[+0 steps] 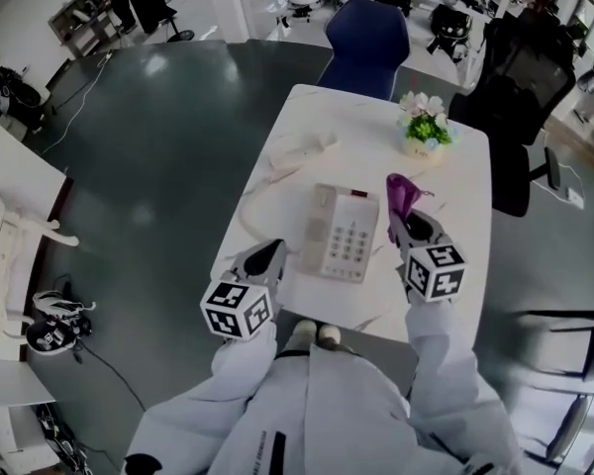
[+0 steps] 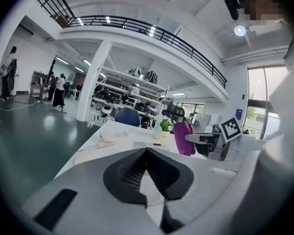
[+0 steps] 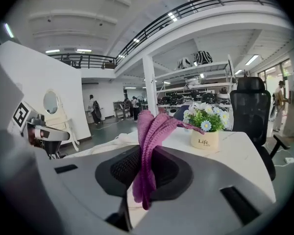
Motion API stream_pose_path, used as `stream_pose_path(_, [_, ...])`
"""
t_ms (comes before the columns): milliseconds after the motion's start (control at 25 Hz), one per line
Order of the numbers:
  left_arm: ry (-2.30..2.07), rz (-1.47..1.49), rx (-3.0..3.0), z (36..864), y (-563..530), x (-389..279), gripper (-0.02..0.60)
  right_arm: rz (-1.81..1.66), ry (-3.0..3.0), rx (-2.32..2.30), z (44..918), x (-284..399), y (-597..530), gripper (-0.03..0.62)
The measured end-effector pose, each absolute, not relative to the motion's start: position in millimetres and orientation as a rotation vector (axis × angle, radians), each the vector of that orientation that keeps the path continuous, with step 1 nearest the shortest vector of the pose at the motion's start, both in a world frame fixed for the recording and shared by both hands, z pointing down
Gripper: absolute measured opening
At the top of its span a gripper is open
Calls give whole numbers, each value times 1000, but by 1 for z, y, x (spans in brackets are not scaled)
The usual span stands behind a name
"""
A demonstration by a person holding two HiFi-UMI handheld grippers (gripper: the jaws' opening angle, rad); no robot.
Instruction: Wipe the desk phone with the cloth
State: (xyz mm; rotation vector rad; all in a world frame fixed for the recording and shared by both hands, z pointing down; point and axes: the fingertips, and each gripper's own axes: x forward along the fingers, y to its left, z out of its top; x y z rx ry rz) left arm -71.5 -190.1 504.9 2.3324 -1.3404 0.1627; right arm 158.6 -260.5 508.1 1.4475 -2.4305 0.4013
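Note:
A cream desk phone lies on the white table, its handset off the base and lying further back on its coiled cord. My right gripper is just right of the phone, shut on a purple cloth that sticks up from its jaws; the cloth fills the middle of the right gripper view. My left gripper hovers at the phone's left near the table's front edge, jaws shut with nothing between them.
A small pot of flowers stands at the table's back right. A blue chair is behind the table and a black chair to its right. White furniture lines the left wall.

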Motion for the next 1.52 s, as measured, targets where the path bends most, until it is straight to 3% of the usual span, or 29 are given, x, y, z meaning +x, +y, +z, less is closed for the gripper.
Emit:
stream_pose_path(600, [-1235, 232, 2283, 540, -218, -67, -3, 115, -2279, 1285, 545, 131, -311, 32])
stream_pose_path(1520, [-1177, 240, 2255, 554, -211, -54, -2, 123, -2206, 1041, 578, 104, -286, 38])
